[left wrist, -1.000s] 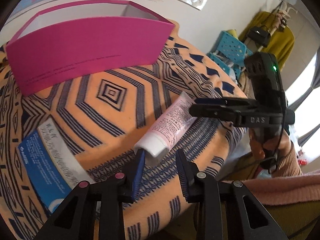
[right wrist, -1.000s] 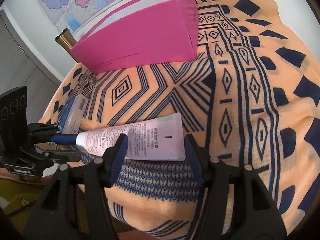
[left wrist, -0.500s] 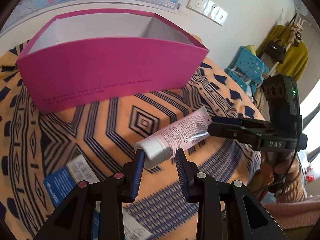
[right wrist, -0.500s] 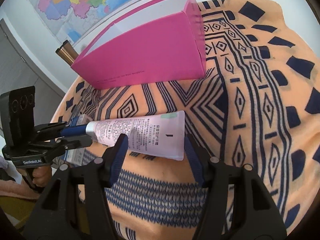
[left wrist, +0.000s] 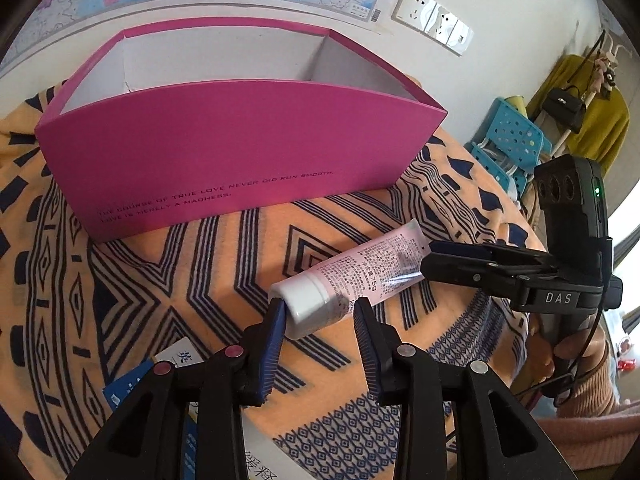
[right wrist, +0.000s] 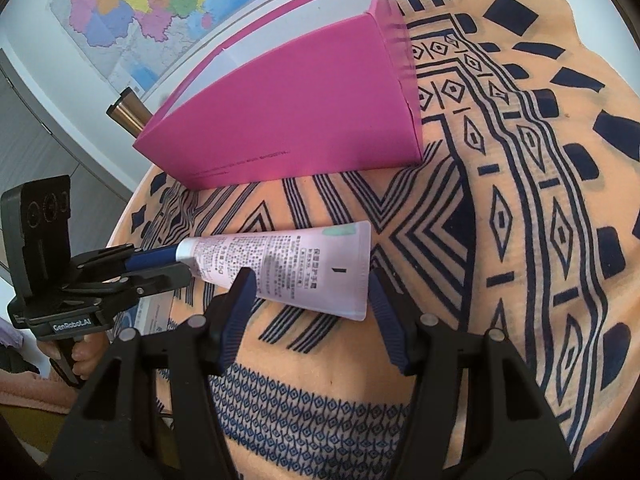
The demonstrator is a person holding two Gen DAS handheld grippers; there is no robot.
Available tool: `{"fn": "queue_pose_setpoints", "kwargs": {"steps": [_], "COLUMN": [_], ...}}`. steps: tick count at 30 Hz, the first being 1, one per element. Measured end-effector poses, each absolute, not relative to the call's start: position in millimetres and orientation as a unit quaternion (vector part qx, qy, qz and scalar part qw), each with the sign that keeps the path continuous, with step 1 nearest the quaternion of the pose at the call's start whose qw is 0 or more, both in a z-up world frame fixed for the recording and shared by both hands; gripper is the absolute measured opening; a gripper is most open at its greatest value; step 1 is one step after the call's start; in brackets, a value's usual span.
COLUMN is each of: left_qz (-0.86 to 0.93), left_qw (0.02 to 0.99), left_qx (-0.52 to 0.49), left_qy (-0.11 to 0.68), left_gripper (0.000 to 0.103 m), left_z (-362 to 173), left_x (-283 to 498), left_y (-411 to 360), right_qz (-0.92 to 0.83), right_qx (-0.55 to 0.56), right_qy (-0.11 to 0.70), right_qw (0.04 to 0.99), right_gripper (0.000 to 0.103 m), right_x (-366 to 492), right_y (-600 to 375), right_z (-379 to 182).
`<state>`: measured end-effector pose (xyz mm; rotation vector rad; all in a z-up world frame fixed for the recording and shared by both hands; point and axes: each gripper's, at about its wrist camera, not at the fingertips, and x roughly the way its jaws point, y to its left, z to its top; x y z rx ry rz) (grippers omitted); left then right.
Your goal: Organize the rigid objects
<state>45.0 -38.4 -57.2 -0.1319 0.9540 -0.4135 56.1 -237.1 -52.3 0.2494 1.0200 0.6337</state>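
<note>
A pink tube with a white cap (left wrist: 352, 272) is held off the orange patterned cloth (left wrist: 180, 280) by both grippers. My left gripper (left wrist: 320, 316) is shut on the tube's cap end. My right gripper (right wrist: 308, 292) is shut on the tube's flat crimped end (right wrist: 320, 268). Each gripper shows in the other's view: the right (left wrist: 460, 264) and the left (right wrist: 160, 268). An open, empty magenta box (left wrist: 240, 152) stands beyond the tube, also in the right wrist view (right wrist: 288, 112).
A blue and white packet (left wrist: 160, 376) lies on the cloth below the left gripper. A bronze cylinder (right wrist: 128, 112) stands behind the box. A map and wall sockets (left wrist: 432, 20) hang on the wall. Blue stools (left wrist: 508, 140) stand off the table's right side.
Both grippers have lifted the tube together off the cloth and carried it toward the magenta box, which now looks nearer with its inside showing.
</note>
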Motion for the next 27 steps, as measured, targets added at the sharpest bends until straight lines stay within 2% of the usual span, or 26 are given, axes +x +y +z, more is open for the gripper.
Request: {"fn": "queue_pose_setpoints", "kwargs": {"steps": [27], "left_qz": [-0.199], "left_qw": [0.875], "left_qx": [-0.061], "left_qy": [0.438], "left_gripper": [0.034], "left_z": [-42.6], "left_x": [45.2], "left_y": [-30.1], "right_qz": [0.295], "right_qx": [0.108], "right_qy": [0.463], "right_qw": [0.829], "right_gripper": [0.061], "right_x": [60.0], "right_y": [-229.5], "right_z": [-40.2]}}
